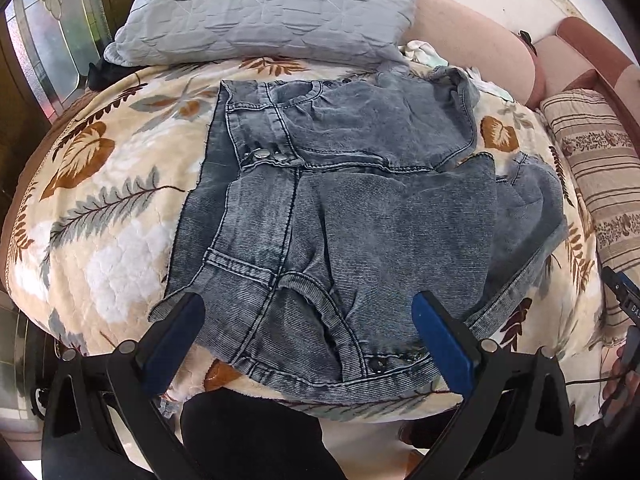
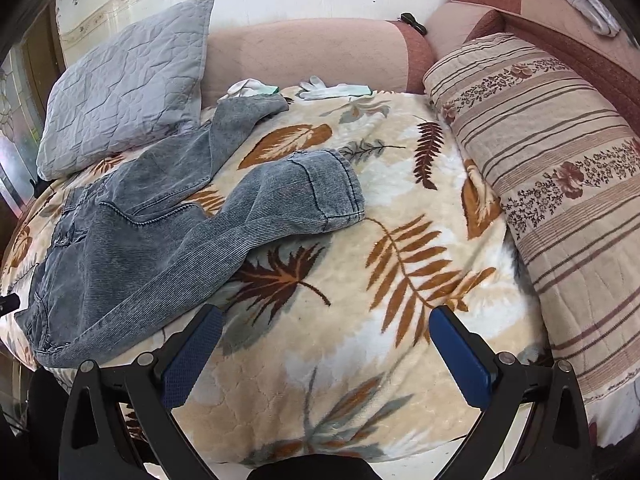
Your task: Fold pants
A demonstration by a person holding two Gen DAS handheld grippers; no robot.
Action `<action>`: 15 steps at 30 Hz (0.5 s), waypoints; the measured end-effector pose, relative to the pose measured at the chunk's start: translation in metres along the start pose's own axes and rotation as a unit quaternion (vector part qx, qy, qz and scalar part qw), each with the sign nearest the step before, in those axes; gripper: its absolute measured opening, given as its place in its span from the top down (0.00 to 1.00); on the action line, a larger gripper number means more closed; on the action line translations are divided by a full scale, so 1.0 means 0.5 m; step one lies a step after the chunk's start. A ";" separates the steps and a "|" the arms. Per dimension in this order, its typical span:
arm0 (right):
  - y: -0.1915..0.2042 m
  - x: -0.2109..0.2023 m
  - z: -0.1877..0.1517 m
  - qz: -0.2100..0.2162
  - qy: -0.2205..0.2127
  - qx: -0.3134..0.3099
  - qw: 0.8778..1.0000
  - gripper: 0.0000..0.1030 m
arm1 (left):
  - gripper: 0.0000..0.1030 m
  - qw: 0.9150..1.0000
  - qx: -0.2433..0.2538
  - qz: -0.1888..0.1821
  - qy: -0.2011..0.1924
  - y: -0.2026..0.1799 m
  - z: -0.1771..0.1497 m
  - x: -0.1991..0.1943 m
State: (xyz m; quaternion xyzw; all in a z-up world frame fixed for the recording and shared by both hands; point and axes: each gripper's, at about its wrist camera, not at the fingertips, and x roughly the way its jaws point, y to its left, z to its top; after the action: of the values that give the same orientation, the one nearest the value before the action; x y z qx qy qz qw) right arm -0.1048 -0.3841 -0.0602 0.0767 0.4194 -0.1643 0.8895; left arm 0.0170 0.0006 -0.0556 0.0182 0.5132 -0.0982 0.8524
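Grey washed denim pants (image 1: 352, 208) lie crumpled on a leaf-patterned blanket (image 1: 100, 216). In the left wrist view the waistband with snaps is toward me. My left gripper (image 1: 308, 312) is open and empty, hovering just over the near waistband edge. In the right wrist view the pants (image 2: 132, 248) lie at the left, with one leg cuff (image 2: 320, 188) flopped toward the middle and the other leg reaching back toward the pillow. My right gripper (image 2: 326, 328) is open and empty above bare blanket (image 2: 400, 300), right of the pants.
A grey quilted pillow (image 2: 124, 84) leans at the back left. A striped floral bolster (image 2: 560, 184) lies along the right. White gloves (image 2: 332, 88) lie at the sofa back (image 2: 300, 52). The blanket's near edge drops off toward me.
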 end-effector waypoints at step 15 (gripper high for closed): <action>-0.043 0.055 0.034 0.022 0.025 0.055 0.998 0.00 | 0.00 0.997 -0.071 -0.025 0.027 0.050 0.028 0.019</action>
State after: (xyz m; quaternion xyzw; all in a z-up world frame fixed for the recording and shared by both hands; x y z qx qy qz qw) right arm -0.0840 -0.4153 -0.0709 0.1382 0.4304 -0.1658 0.8764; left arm 0.0384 0.0219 -0.0591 -0.0524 0.5420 -0.0822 0.8347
